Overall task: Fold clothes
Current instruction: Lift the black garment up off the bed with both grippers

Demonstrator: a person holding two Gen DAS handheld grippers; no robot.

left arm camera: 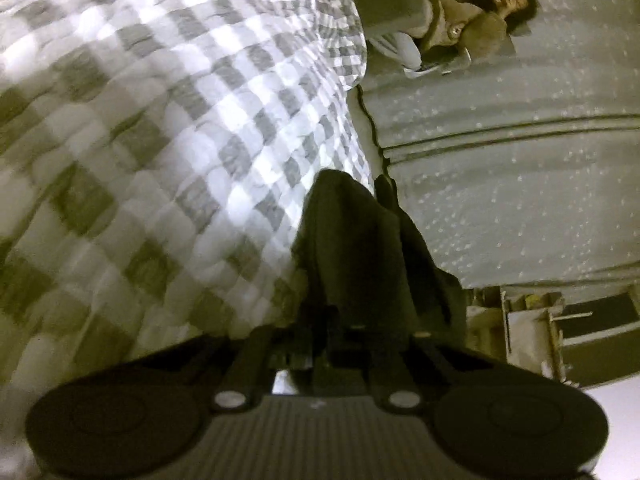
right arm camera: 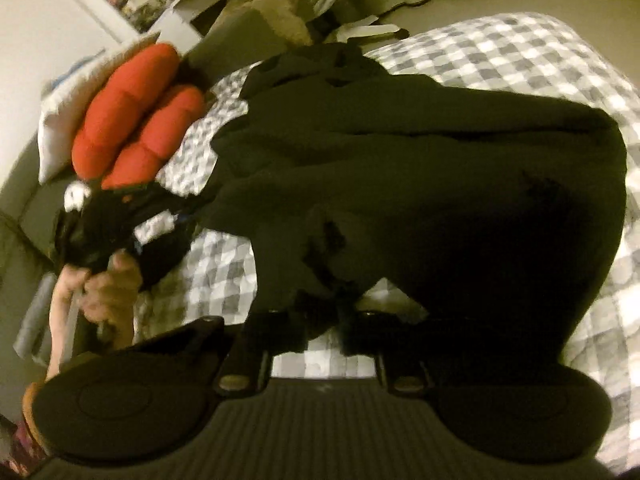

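My left gripper [left arm camera: 340, 320] is clamped on a fold of the black garment [left arm camera: 356, 240]; in the left wrist view the cloth rises from between my 2 fingers as a narrow dark ridge and covers their tips, so the contact itself is hidden. This view shows only that small strip of the garment. Behind it lies the grey-and-white checked bedspread [left arm camera: 180, 120], blurred across its left half, and to the right the speckled grey floor [left arm camera: 520, 160]. At the top edge a heap of brownish clothing [left arm camera: 460, 12] lies on the floor, its details hard to make out.

The right wrist view supplies what the left one lacks: the full spread of the black garment [right arm camera: 440, 168], bunched and lying across the checked bedspread [right arm camera: 500, 52]. My right gripper [right arm camera: 340, 320] holds its near edge, fingers closed on the cloth, though everything here is black on black and the fingertips cannot be separated from the fabric. Creases and seams in the garment are lost in shadow, and I cannot tell what kind of garment it is.

Only this view shows my left hand [right arm camera: 108, 280], bare, gripping the handle of the other gripper at the garment's left end. Beyond it sits a red padded item [right arm camera: 136, 112] against a white pillow [right arm camera: 56, 136]; motion blur softens both. The garment's far edge is cut from sight behind its own bulk.
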